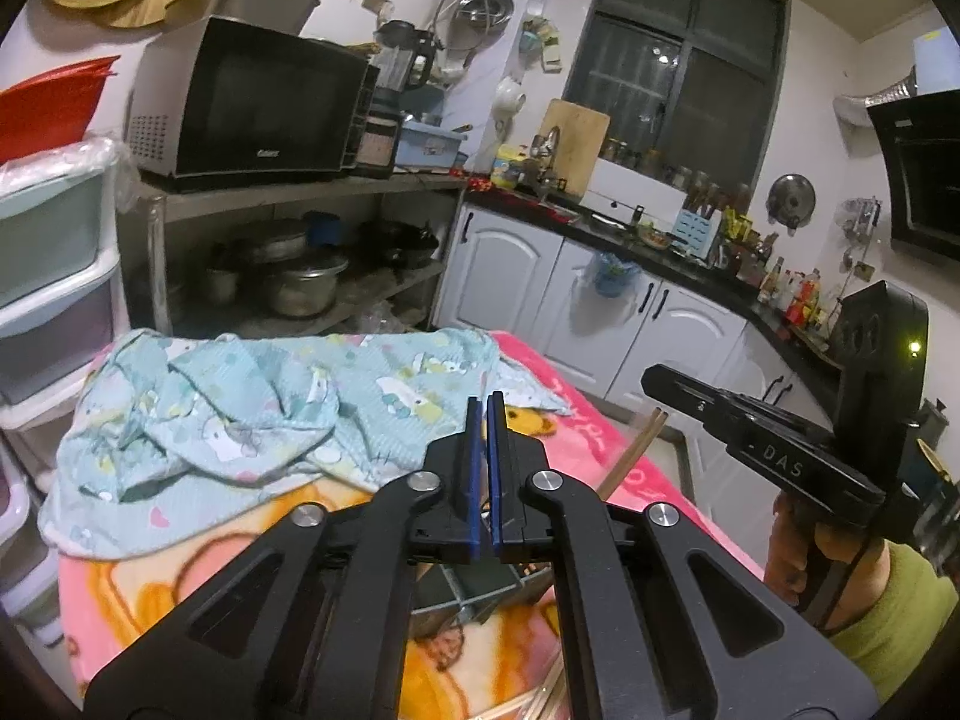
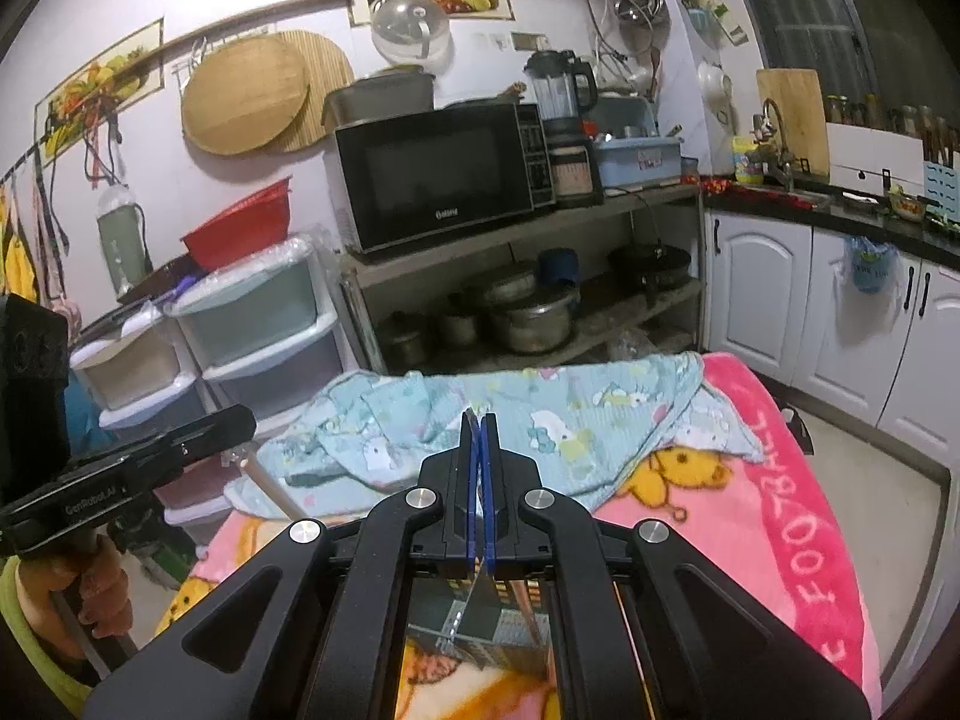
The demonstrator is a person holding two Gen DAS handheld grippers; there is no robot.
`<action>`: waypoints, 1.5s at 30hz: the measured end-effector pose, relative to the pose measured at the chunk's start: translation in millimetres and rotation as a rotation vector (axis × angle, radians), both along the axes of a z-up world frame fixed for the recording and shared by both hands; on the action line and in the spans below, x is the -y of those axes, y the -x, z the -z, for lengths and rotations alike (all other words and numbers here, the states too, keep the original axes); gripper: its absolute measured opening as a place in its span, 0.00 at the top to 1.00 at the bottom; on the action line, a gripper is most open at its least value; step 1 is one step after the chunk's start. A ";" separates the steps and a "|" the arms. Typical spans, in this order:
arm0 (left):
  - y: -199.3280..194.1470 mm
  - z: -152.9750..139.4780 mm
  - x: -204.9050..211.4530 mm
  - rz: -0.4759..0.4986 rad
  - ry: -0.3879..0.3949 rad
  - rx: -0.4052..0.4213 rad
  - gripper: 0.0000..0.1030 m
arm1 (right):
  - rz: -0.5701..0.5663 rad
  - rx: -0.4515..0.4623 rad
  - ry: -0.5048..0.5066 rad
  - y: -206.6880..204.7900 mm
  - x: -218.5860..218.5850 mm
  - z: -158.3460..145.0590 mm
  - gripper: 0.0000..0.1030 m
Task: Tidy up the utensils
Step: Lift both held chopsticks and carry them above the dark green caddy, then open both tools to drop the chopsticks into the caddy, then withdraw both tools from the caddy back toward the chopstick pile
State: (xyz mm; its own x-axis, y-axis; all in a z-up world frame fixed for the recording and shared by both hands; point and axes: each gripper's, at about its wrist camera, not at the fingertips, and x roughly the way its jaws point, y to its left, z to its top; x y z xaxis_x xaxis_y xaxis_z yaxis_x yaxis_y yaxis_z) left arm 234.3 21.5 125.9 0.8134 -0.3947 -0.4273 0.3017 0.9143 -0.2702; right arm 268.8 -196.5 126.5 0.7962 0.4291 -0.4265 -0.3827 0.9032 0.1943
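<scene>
From the left wrist camera, the left gripper (image 1: 487,399) had its two blue pads pressed together with nothing between them, above a table covered by a pink cartoon blanket (image 1: 576,438). A crumpled light blue cloth with little animal pictures (image 1: 252,414) lay across the far half of the blanket. The right gripper (image 1: 651,381) reached in from the right side, and a pair of pale wooden chopsticks (image 1: 636,450) stuck out beneath it; I could not tell from here how they were held. Behind the table stood a black microwave (image 1: 252,102) on a grey metal shelf (image 1: 300,195) with pots, and white cupboards (image 1: 510,264) ran along the right. The floor between table and cupboards looked open. From the right wrist camera, the right gripper (image 2: 479,417) also had its pads pressed together over the same blanket (image 2: 780,480) and cloth (image 2: 540,414). The left gripper (image 2: 240,417) came in from the left edge, with one pale stick (image 2: 273,486) poking out below it. Under the gripper's frame, a grey divided box with a few utensils showed only in part. Plastic drawers (image 2: 258,324) stood left of the table.
</scene>
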 end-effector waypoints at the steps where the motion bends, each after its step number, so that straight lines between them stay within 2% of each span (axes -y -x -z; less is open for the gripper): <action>1: 0.1 1.8 -0.9 -0.007 -0.001 -0.003 0.98 | 0.003 -0.003 0.008 0.2 -0.8 1.5 0.94; 2: 0.4 3.4 -2.3 -0.013 -0.001 -0.006 0.92 | 0.004 -0.002 0.011 1.5 -0.2 2.8 0.89; 3: 0.7 4.4 -3.6 -0.019 -0.001 -0.007 0.86 | 0.007 0.001 0.014 3.6 -0.6 3.8 0.74; 4: 1.9 6.1 -5.4 -0.031 -0.007 -0.007 0.74 | 0.012 0.008 0.015 6.6 0.1 4.4 0.59; 5: 3.0 6.8 -5.9 -0.038 -0.011 -0.006 0.66 | 0.016 0.014 0.014 8.7 0.9 4.4 0.56; 6: 5.0 7.8 -8.0 -0.051 -0.013 -0.002 0.65 | 0.022 0.023 0.017 11.9 1.0 4.2 0.52; 7: 6.9 8.1 -10.0 -0.066 -0.016 0.002 0.59 | 0.026 0.028 0.025 14.1 0.9 3.8 0.45; 8: 8.9 8.1 -11.6 -0.086 -0.025 0.007 0.48 | 0.037 0.034 0.039 17.4 0.8 3.5 0.42; 9: 11.9 7.4 -12.7 -0.111 -0.037 0.014 0.41 | 0.041 0.039 0.044 19.6 0.7 3.3 0.37; 11: 18.0 4.9 -15.6 -0.142 -0.049 0.033 0.25 | 0.039 0.059 0.057 26.7 0.9 2.5 0.33; 14: 26.0 1.9 -18.2 -0.170 -0.059 0.059 0.10 | 0.046 0.081 0.079 35.4 0.6 1.7 0.28; 24: 49.1 0.0 -19.9 -0.197 -0.055 0.077 0.10 | 0.038 0.113 0.094 65.1 7.7 4.3 0.25; 32: 68.5 14.6 -19.9 -0.198 -0.049 0.053 0.10 | 0.040 0.091 0.069 82.6 20.3 13.5 0.23; 45: 94.6 47.9 -24.7 -0.211 -0.040 -0.007 0.10 | 0.041 0.039 0.101 104.2 25.2 42.6 0.23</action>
